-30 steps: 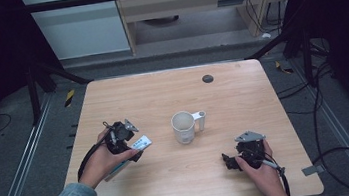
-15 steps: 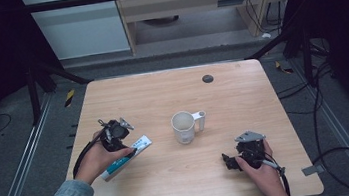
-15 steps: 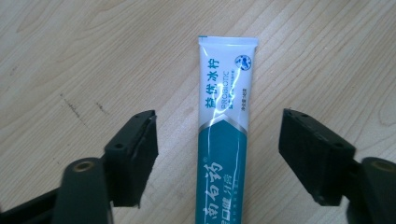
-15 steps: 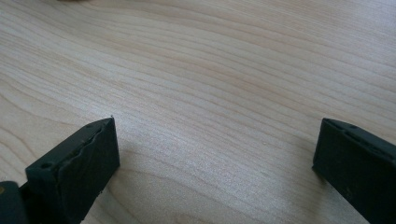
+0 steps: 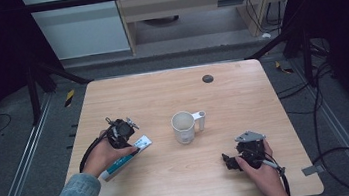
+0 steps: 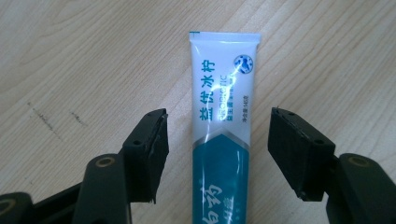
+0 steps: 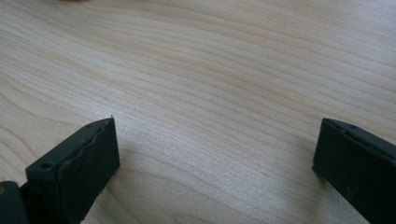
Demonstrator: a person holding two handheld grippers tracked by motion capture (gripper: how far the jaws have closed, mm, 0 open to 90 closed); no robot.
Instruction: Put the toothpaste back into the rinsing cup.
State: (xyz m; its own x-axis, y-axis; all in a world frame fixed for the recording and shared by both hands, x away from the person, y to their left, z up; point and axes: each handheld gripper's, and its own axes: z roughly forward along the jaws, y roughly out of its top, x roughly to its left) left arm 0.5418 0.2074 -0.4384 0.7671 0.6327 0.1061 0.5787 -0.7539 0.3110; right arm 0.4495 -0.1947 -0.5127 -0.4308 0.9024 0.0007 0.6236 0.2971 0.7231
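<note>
My left claw is wide open over the toothpaste tube, which is lying flat on the table. The tube sits between the jaws with a gap on both sides, so I'm not touching it. From above, the tube is on the left side of the table, pointing toward the mug in the middle. My right claw is spread wide too, with bare wood between the jaws. It's low over the table near the right front corner, well apart from the mug.
</note>
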